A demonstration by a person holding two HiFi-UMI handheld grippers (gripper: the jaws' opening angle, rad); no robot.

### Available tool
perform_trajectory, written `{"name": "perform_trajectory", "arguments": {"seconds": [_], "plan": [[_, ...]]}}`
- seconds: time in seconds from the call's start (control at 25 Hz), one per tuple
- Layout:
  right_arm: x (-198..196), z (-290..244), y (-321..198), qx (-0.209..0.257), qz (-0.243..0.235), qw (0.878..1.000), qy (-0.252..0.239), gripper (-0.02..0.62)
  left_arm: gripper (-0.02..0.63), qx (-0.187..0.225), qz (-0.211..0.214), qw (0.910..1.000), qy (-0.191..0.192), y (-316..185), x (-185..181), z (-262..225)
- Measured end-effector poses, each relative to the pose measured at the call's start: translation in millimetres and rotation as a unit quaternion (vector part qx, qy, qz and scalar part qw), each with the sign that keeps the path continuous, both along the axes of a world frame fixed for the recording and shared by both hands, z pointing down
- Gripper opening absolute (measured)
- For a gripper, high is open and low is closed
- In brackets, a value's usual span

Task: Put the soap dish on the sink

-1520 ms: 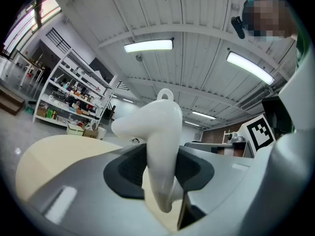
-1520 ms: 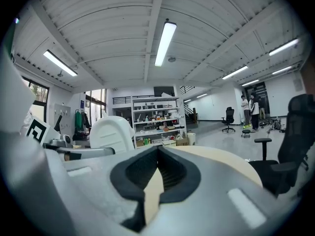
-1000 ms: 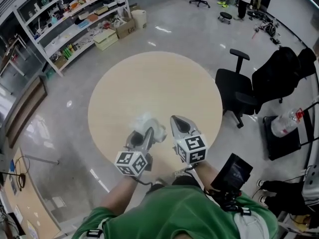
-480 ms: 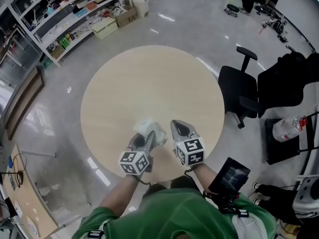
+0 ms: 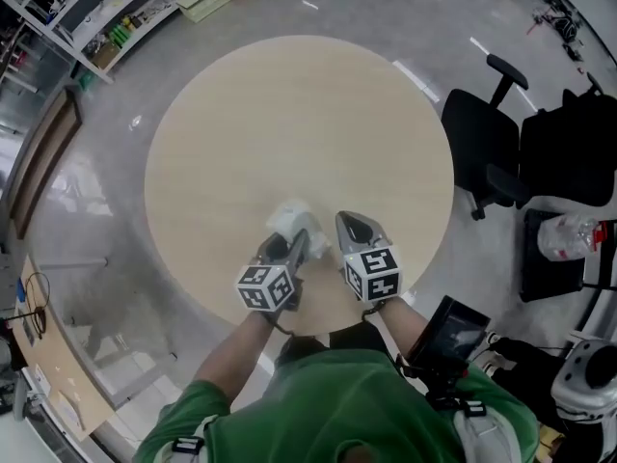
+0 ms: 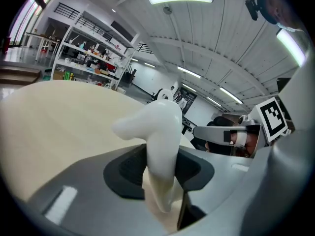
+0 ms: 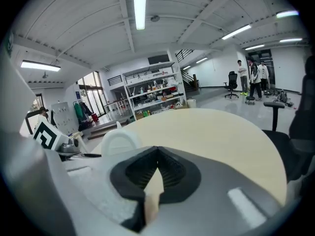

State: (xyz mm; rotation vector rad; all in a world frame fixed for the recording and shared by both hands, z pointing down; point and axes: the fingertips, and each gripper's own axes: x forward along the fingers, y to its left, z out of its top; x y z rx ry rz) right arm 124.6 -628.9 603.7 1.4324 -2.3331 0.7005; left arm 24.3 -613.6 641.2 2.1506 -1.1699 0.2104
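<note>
A white soap dish (image 5: 292,221) is clamped in my left gripper (image 5: 298,243), which is shut on it just above the near part of the round beige table (image 5: 289,104). In the left gripper view the dish (image 6: 158,127) stands up between the dark pads (image 6: 127,168), its curved rim pointing left. My right gripper (image 5: 347,224) hovers beside it on the right, shut with nothing in it; in the right gripper view its jaws (image 7: 157,154) meet at the tips and the dish (image 7: 119,141) shows to the left. No sink is in view.
Black office chairs (image 5: 494,152) stand right of the table. Storage shelves (image 5: 92,13) line the far left. A black tablet-like device (image 5: 455,330) hangs at my right hip. People (image 7: 256,80) stand far across the hall.
Both grippers have come down toward the tabletop near its front edge, the left one still carrying the soap dish. The jaws look unchanged.
</note>
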Motion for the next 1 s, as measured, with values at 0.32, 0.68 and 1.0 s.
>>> {"name": "perform_trajectory", "arguments": {"seconds": [0.32, 0.68, 1.0], "plan": [[-3, 37, -5, -0.038, -0.018, 0.999, -0.005, 0.002, 0.152, -0.044, -0.010, 0.9989, 0.007, -11, 4, 36], [-6, 50, -14, -0.051, -0.029, 0.998, -0.014, 0.002, 0.152, -0.082, -0.031, 0.9960, 0.012, -14, -6, 62], [-10, 59, -15, -0.063, -0.041, 0.997, -0.020, 0.002, 0.167, -0.110, -0.044, 0.9929, 0.008, -12, -13, 76]]}}
